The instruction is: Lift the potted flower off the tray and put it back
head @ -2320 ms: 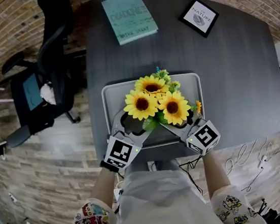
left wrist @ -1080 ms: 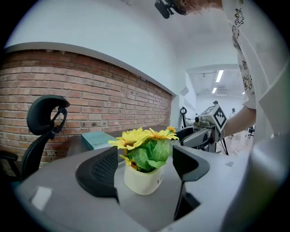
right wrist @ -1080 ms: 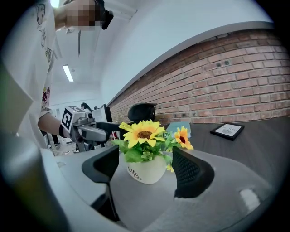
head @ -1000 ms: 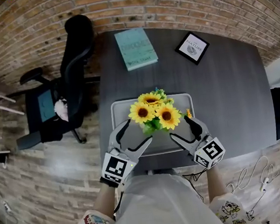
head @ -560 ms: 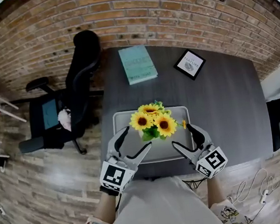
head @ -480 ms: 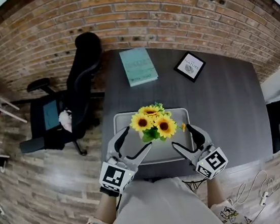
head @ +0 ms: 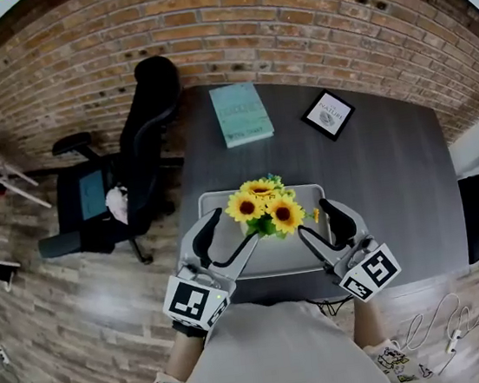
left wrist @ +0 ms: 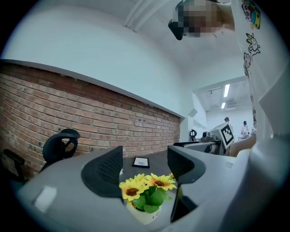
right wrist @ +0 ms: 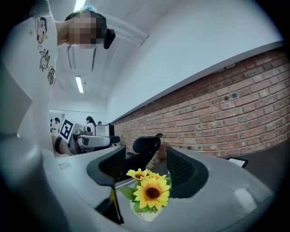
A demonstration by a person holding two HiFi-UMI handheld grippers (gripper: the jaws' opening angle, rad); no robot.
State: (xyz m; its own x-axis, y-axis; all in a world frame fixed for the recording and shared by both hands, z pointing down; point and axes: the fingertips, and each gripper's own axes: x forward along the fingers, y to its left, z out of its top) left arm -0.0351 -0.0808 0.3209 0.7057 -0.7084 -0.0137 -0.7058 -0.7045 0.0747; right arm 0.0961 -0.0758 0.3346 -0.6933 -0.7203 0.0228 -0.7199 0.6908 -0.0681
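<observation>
The potted flower (head: 263,207), yellow sunflowers in a small white pot, stands on the grey tray (head: 215,202) near the table's front edge. My left gripper (head: 230,231) and right gripper (head: 316,220) hover raised at either side of it, pointing inward and clear of the pot. Both are open; their jaws have just been closing a little, with nothing pinched between them. Past the left gripper (left wrist: 145,158), in the left gripper view, the flower (left wrist: 146,185) shows lower down. The right gripper (right wrist: 146,158) frames the flower (right wrist: 152,192) the same way.
A teal book (head: 240,112) and a framed picture (head: 328,114) lie at the back of the dark table (head: 387,184). A black office chair (head: 138,121) stands at the table's left, before a brick wall (head: 286,14).
Both grippers have drawn back from the pot and risen toward the head camera. Their jaws stand slightly narrower. The flower stays on the tray.
</observation>
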